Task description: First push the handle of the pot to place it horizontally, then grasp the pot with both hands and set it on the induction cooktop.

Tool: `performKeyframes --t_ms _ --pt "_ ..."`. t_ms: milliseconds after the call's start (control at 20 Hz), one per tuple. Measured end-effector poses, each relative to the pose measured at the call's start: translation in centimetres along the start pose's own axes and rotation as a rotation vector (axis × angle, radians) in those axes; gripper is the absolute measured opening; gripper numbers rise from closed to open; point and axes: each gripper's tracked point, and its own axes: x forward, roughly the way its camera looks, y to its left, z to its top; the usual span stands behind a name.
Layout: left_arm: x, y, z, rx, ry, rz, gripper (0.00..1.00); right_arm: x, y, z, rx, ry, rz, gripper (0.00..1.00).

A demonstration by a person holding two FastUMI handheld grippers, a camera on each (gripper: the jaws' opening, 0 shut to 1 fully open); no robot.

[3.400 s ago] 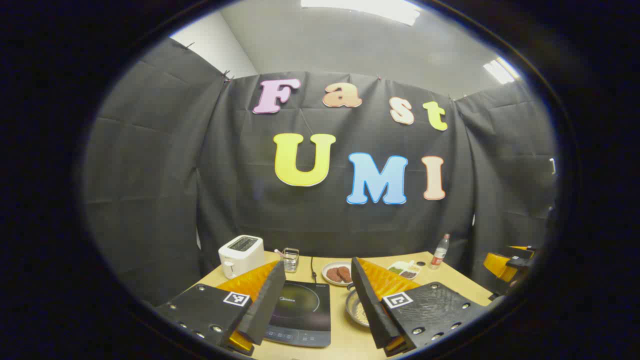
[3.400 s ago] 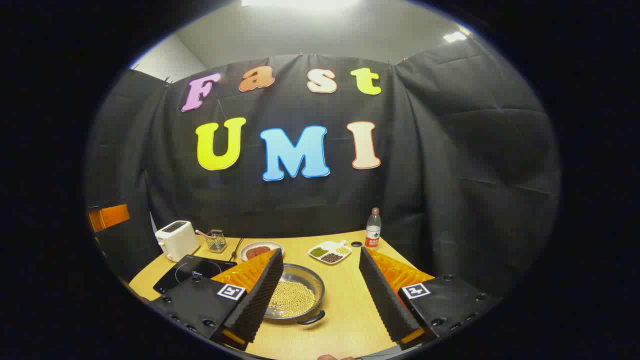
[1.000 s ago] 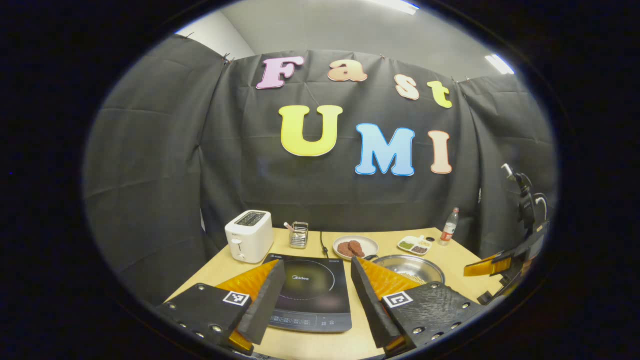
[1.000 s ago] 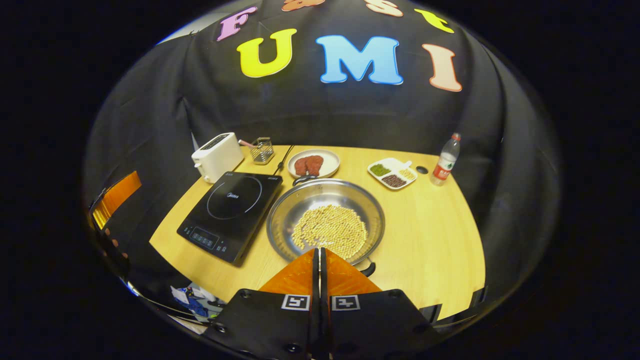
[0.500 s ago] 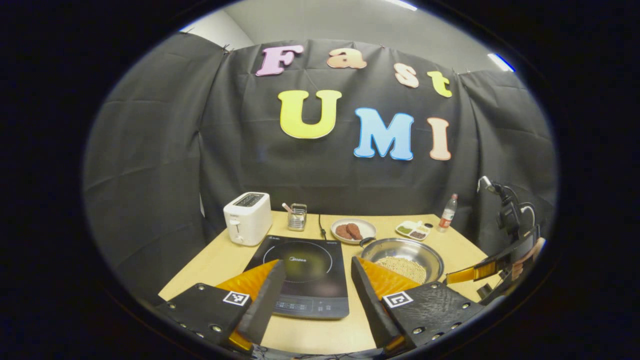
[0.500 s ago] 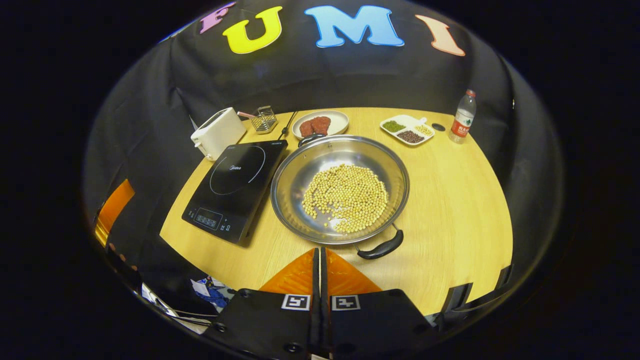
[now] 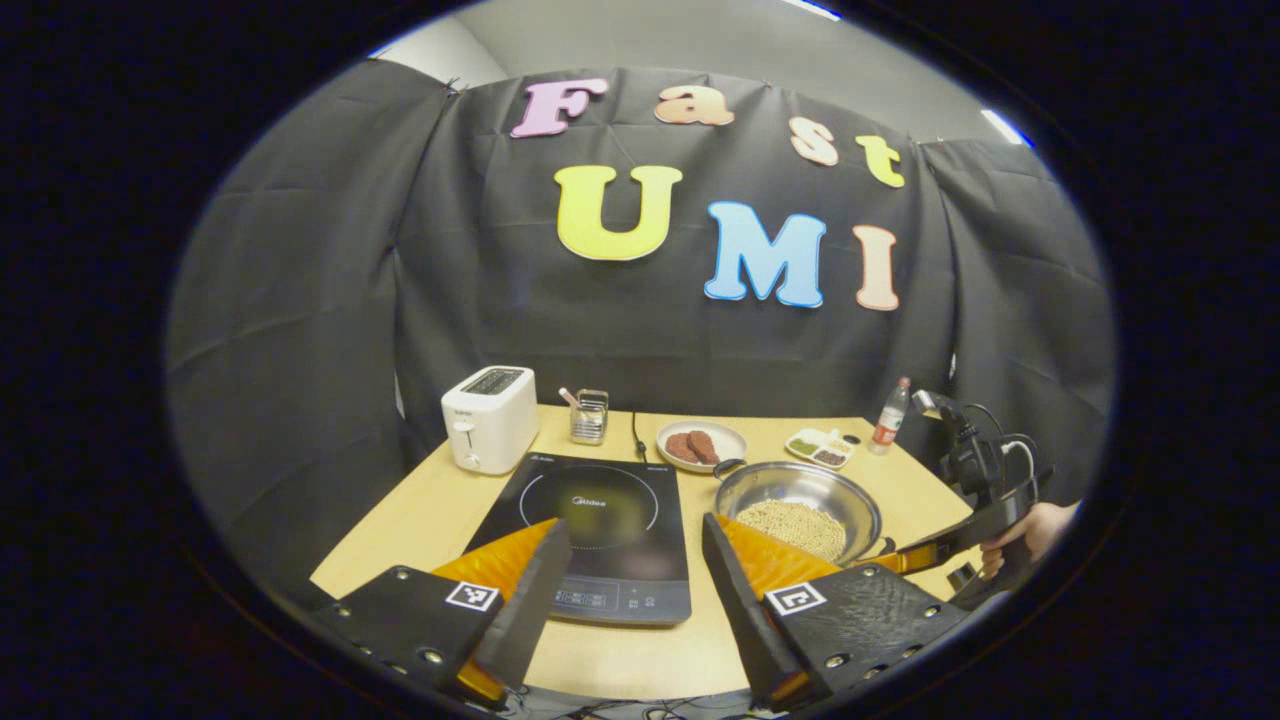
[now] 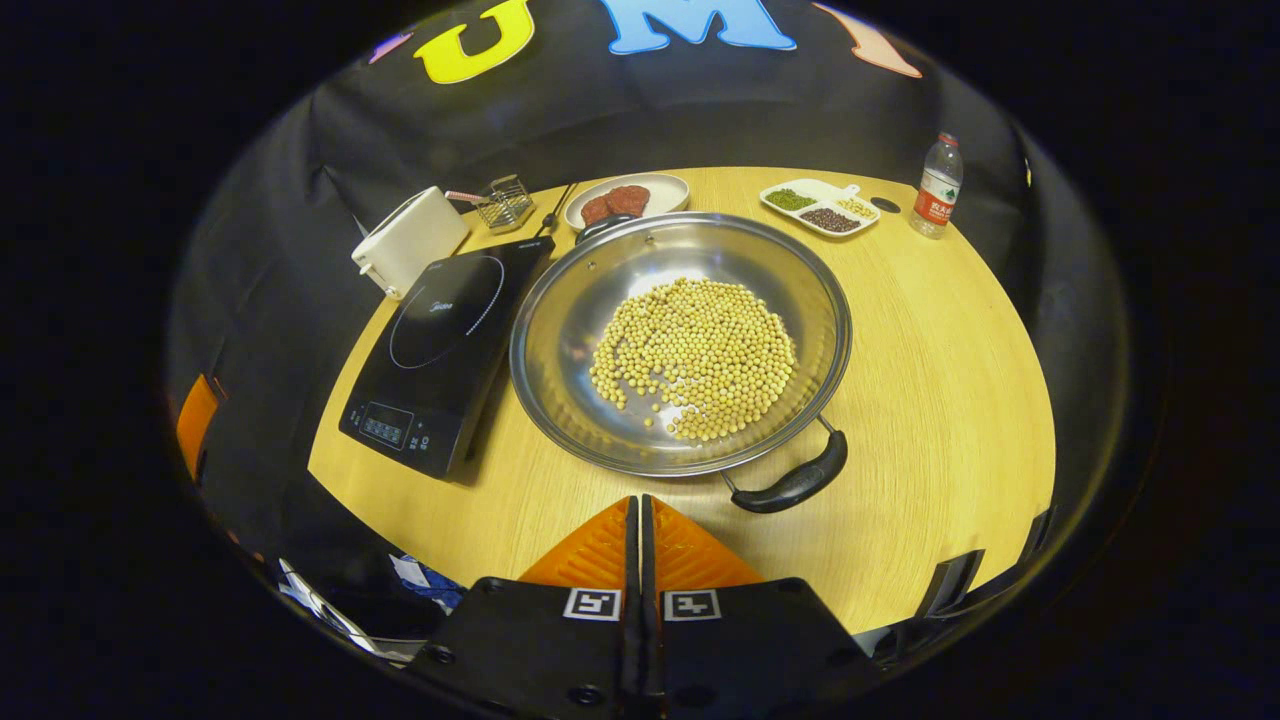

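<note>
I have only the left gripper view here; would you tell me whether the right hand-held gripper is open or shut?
Observer: Shut. In the right gripper view the right hand-held gripper has its fingers together with nothing between them.
Operator: Thank you. Where is the pot's near handle?
Observer: The near handle juts from the pot toward the table's front edge, just right of those fingertips and apart from them.

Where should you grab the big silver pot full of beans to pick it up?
By its two black loop handles, one gripper each, coming in from opposite sides. The pot is wide, shallow and full of loose beans, so a level two-sided lift seems safest.
</note>
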Motion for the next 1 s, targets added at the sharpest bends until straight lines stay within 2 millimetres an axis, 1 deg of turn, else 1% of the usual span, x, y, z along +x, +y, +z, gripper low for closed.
performKeyframes --t_ms 50,100,150,250,300,350,400,450,550,600,700,750,900,1000 --pt "0.3 -0.1 -0.2 0.007 0.007 0.0 0.81 0.5 -0.3 -0.2 0.002 0.014 -0.006 0.02" --pt "0.6 -0.6 -0.3 0.008 0.014 -0.002 0.76 0.9 -0.6 -0.4 0.004 0.028 -0.008 0.02" --pt "0.7 -0.8 -0.3 0.008 0.02 -0.004 0.81 1.2 -0.9 -0.5 0.006 0.038 -0.01 0.02" --pt "1.2 -1.7 -0.5 0.018 0.037 -0.005 0.81 2.0 -1.8 -0.9 -0.005 0.061 -0.019 0.02" --pt "1.4 -2.0 -0.5 0.026 0.044 -0.002 0.81 2.2 -2.1 -1.0 -0.007 0.069 -0.018 0.0" --pt "1.4 -2.3 -0.6 0.033 0.05 0.0 0.76 2.4 -2.4 -0.9 -0.008 0.07 -0.016 0.02" --pt "1.6 -2.8 -0.4 0.04 0.051 0.0 0.81 2.5 -2.8 -0.8 -0.009 0.07 -0.013 0.01" --pt "1.8 -3.3 -0.2 0.047 0.05 -0.001 0.81 2.8 -3.1 -1.0 -0.017 0.072 -0.011 0.02" --pt "1.9 -4.2 0.2 0.073 0.046 0.005 0.81 2.8 -3.7 -1.1 -0.029 0.078 -0.004 0.02" --pt "2.0 -4.8 0.5 0.084 0.043 0.008 0.76 2.8 -3.8 -1.0 -0.026 0.075 0.008 0.02" --pt "2.1 -6.1 0.7 0.093 0.044 0.008 0.76 2.9 -3.8 -0.9 -0.02 0.086 0.04 0.0" --pt "2.3 -6.8 0.9 0.09 0.043 0.007 0.77 2.9 -4.0 -0.8 -0.021 0.09 0.049 0.02" --pt "2.8 -8.8 1.4 0.078 0.035 0.012 0.77 2.9 -5.4 0.2 -0.035 0.088 0.048 0.02" --pt "3.1 -9.6 1.5 0.084 0.035 0.02 0.76 2.8 -6.6 0.4 -0.037 0.093 0.047 0.0"
